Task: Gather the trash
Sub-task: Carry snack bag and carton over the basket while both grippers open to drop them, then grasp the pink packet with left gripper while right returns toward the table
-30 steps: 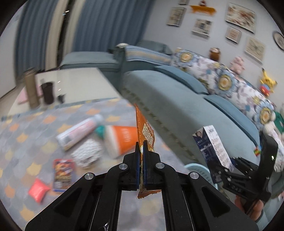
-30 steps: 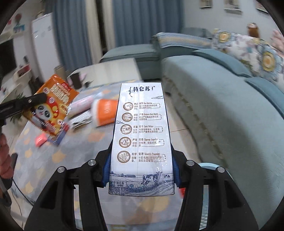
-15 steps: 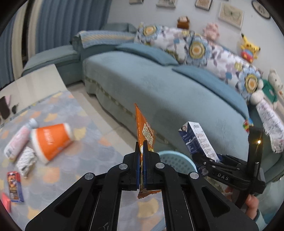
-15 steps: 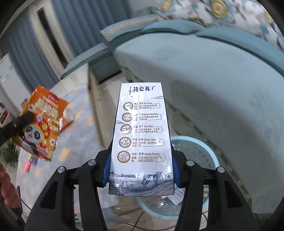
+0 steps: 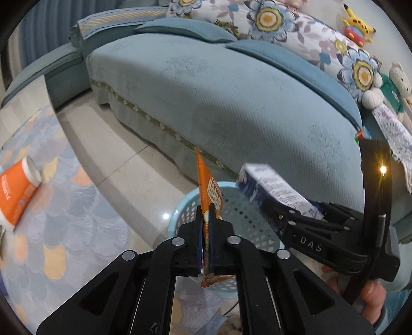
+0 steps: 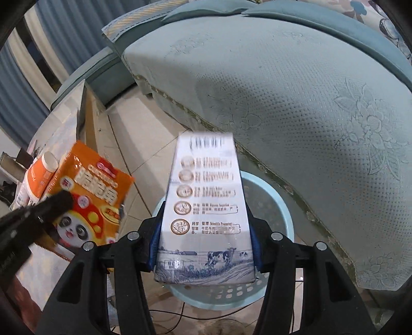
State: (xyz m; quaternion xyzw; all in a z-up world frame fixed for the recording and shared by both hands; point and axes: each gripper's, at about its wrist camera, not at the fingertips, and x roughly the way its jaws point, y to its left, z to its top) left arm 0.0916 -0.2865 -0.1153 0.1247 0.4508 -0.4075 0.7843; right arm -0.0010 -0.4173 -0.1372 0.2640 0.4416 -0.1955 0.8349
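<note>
My left gripper (image 5: 205,214) is shut on an orange snack bag (image 5: 209,189), held edge-on above the near rim of a light blue perforated basket (image 5: 242,219). The bag's panda face shows in the right wrist view (image 6: 87,195), with the left gripper (image 6: 55,203) clamped on it. My right gripper (image 6: 204,214) is shut on a white and blue milk carton (image 6: 206,206) held over the basket (image 6: 270,203). The carton also shows in the left wrist view (image 5: 273,190), tilted over the basket's right side in the right gripper (image 5: 283,214).
A teal sofa (image 5: 231,98) with floral cushions (image 5: 283,23) and plush toys (image 5: 356,23) stands just behind the basket. An orange cup (image 5: 18,190) lies on the patterned rug (image 5: 64,232) to the left. Tiled floor (image 5: 123,154) runs between rug and sofa.
Both grippers have swung from the rug toward the sofa and tipped down. The basket has come into view beneath the bag and the carton. Both grips are unchanged.
</note>
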